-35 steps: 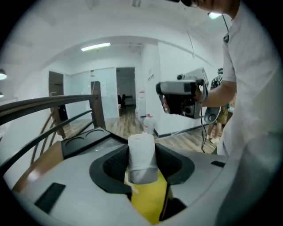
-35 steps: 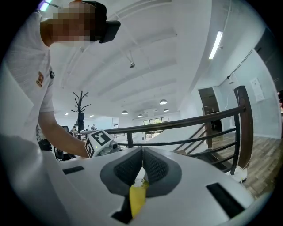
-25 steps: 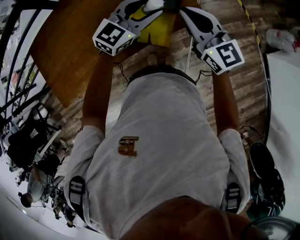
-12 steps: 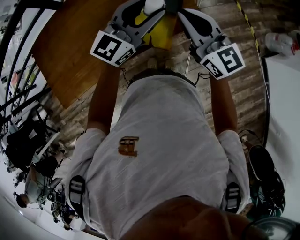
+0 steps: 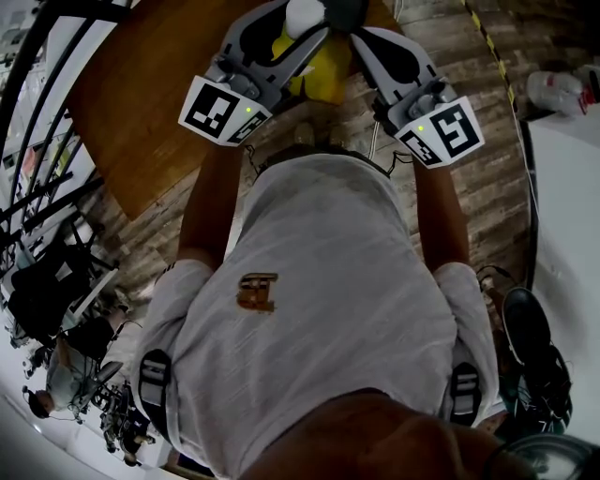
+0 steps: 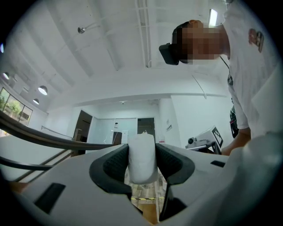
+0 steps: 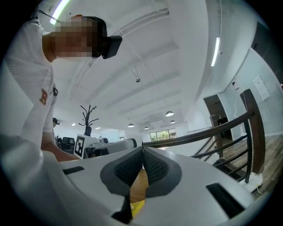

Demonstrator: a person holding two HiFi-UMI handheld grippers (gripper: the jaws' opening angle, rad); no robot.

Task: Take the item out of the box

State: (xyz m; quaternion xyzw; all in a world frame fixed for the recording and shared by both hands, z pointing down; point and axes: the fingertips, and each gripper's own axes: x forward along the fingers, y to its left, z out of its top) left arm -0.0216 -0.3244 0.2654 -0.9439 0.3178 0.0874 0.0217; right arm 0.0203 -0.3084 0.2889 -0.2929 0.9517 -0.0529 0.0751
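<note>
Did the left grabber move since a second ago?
Yes. The left gripper, clamping the white roll, has slid back toward the person: its marker cube sits nearer the wooden table's near edge.

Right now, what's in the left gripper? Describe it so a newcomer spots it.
Find the brown wooden table at the head view's top left; at its edge is a yellow box. Above that, the left gripper clamps a white, rounded cylinder between its dark pads: pale and round, unlike the yellow box.

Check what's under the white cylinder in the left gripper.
In the head view, a yellow box sits beneath the white cylinder, on the wooden table. Its opening is covered, so its inside can't be seen.
</note>
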